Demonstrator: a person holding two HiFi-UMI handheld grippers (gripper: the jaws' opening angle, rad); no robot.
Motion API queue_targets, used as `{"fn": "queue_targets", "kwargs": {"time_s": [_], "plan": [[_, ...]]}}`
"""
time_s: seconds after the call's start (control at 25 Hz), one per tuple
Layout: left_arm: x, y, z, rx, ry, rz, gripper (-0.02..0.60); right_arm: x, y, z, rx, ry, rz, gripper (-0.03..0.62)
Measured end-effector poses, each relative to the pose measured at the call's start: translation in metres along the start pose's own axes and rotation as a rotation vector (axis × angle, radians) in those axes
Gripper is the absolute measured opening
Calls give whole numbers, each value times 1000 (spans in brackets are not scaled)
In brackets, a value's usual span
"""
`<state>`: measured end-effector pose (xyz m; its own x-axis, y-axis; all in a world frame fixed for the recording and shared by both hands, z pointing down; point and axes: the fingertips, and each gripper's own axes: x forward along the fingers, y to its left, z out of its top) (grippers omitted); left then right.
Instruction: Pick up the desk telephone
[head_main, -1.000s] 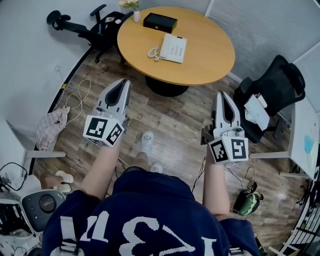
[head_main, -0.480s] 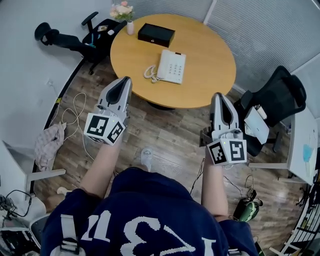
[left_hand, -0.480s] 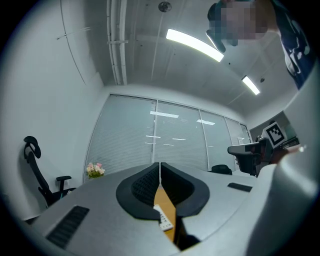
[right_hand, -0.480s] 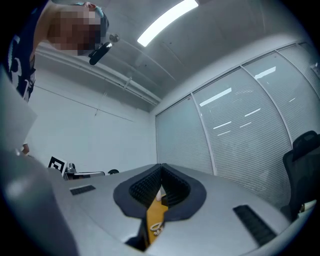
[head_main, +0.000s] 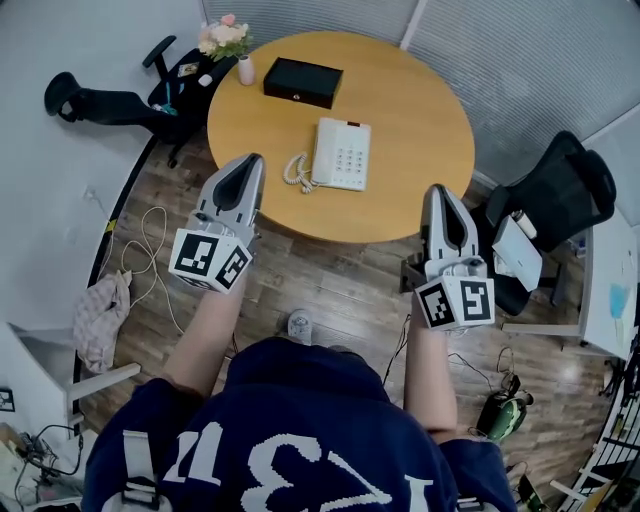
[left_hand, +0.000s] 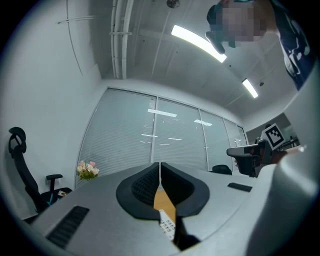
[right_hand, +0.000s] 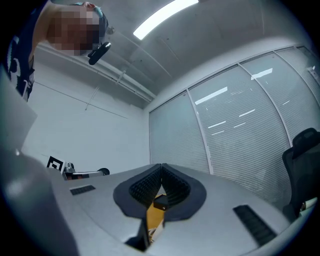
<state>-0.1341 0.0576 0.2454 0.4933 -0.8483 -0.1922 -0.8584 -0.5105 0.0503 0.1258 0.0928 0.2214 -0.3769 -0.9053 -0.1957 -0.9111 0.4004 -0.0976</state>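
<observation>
White desk telephone (head_main: 341, 154) flat on round wooden table (head_main: 420, 190), handset cradled, coiled cord at its left side.

A round wooden table (head_main: 420, 120) carries a white desk telephone (head_main: 340, 153) near its middle, its coiled cord (head_main: 296, 172) lying at the left side. A flat black box (head_main: 302, 82) lies farther back. A small vase (head_main: 245, 70) of flowers stands at the far left edge.

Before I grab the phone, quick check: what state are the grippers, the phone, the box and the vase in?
Left gripper: shut, empty.
Right gripper: shut, empty.
Desk telephone: flat on the round table, handset on its cradle, untouched.
Black box: closed.
Flower vase: upright.
</observation>
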Motion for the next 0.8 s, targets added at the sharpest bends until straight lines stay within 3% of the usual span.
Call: {"fn": "queue_targets", "kwargs": {"time_s": [0.36,0.8], "plan": [[26,15,-20,-31,36,-14,21,21,-15,-16,25,27,-34,28],[86,45,-31,-23,16,49,21,102,-47,-23,8,26,62,28]]}}
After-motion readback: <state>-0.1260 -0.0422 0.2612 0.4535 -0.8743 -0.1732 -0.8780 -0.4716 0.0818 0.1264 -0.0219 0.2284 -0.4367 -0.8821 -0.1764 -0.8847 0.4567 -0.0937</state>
